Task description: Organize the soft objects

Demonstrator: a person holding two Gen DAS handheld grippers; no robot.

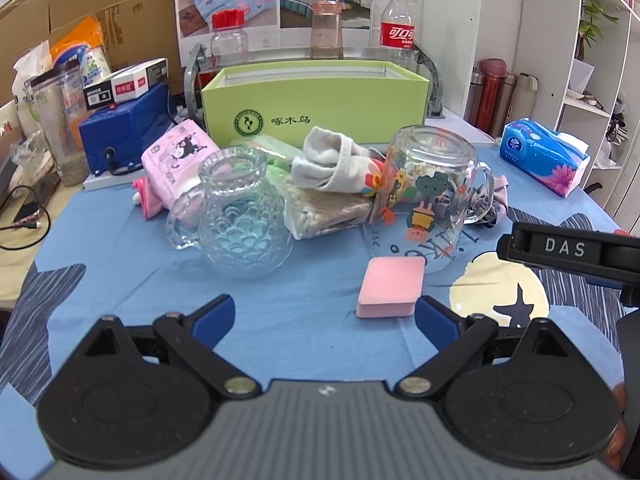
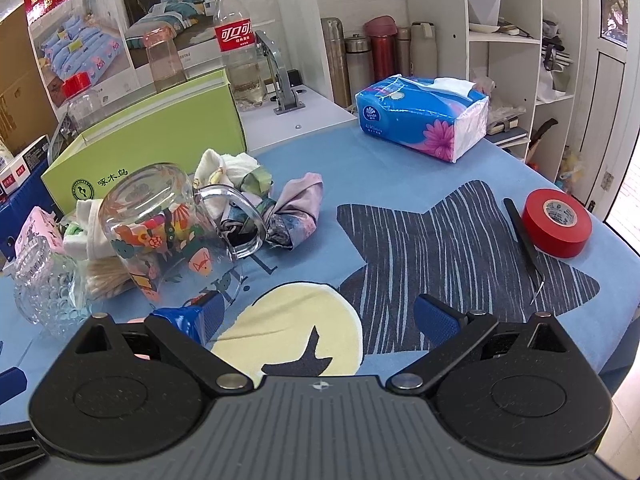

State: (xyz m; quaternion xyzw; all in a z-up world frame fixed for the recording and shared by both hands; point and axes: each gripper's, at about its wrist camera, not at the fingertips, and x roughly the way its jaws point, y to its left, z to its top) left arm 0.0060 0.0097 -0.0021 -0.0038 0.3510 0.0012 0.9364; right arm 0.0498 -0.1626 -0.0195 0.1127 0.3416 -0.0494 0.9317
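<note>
From the left wrist view, the left tongs stand spread wide above the blue-clothed worktop, gripping nothing. A pink sponge lies flat on the cloth, just beside the right-hand fingertip and in front of an upturned printed glass mug. A patterned glass jug stands left of it. Behind them a rolled white sock rests on a packet of cotton swabs, with a pink tissue pack to the left and an open green box at the back.

From the right wrist view, the right tongs are also spread wide and empty, hovering over the yellow moon print. A crumpled floral cloth lies behind the mug's handle. A blue tissue pack and a red tape roll sit well apart to the right.
</note>
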